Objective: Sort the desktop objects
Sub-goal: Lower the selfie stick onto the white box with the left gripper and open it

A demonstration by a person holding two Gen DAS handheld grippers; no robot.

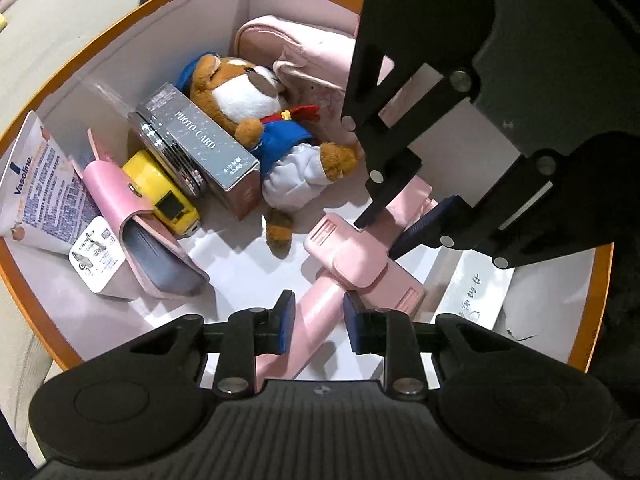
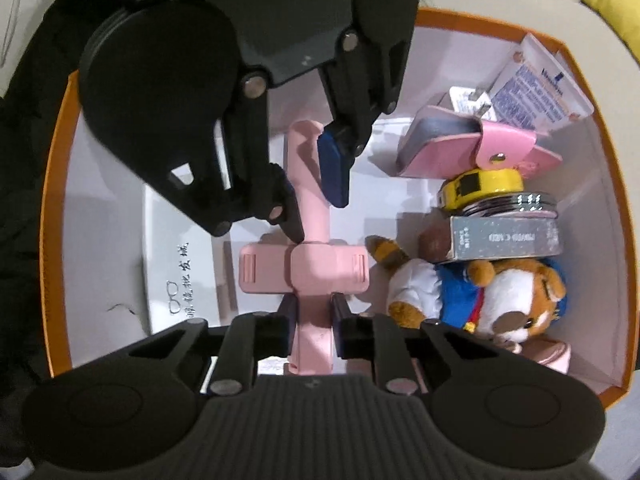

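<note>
Both grippers in orange box (image 1: pixel 120 40), left gripper (image 1: pixel 316 320) pinching pink stand (image 1: pixel 348 256), right gripper (image 2: pixel 314 320) pinching it too, plush (image 1: pixel 256 120) beside.

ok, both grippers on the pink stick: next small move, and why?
Probably lift both straight up together, kept level. The left gripper and right gripper each appear closed on the pink phone-holder stick, one on each side of its clamp head. The plush toy lies right beside that head, so dragging sideways could snag it.
</note>
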